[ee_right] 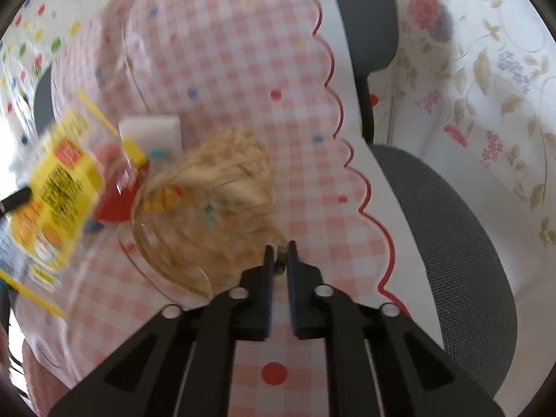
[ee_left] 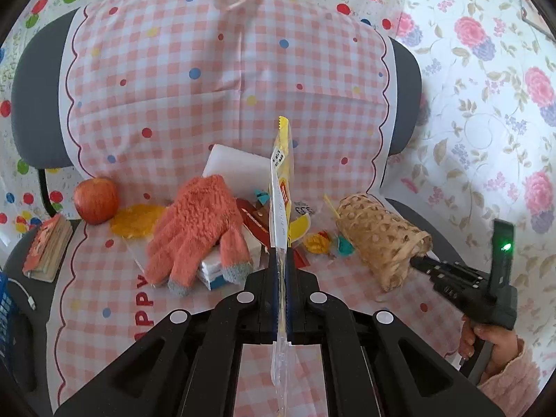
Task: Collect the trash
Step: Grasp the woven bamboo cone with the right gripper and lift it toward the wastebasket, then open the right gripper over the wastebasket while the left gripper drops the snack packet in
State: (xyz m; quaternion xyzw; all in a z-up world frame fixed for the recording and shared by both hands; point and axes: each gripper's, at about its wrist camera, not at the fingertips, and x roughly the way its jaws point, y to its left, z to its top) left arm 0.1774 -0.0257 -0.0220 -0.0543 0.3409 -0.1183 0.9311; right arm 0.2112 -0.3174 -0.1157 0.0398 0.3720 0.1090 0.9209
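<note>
My left gripper (ee_left: 282, 253) is shut on a yellow and clear plastic wrapper (ee_left: 282, 180) and holds it upright, edge-on, above the chair seat. The same wrapper (ee_right: 60, 187) shows blurred at the left of the right wrist view. My right gripper (ee_right: 280, 248) is shut on the rim of a woven bamboo basket (ee_right: 208, 208), which lies tipped on its side (ee_left: 378, 236) with its opening toward the right gripper (ee_left: 415, 261). More wrappers lie by the basket: a yellow candy wrapper (ee_left: 315, 243), a teal one (ee_left: 344, 247), a red packet (ee_left: 255, 220).
An orange glove (ee_left: 198, 226) lies on tissue packs (ee_left: 217, 271) beside a white sponge block (ee_left: 236, 165). A red apple (ee_left: 96, 199), a yellow doily (ee_left: 137, 220) and a small book (ee_left: 47, 246) sit left. The checked cloth (ee_left: 226, 80) covers a grey chair (ee_right: 462, 243).
</note>
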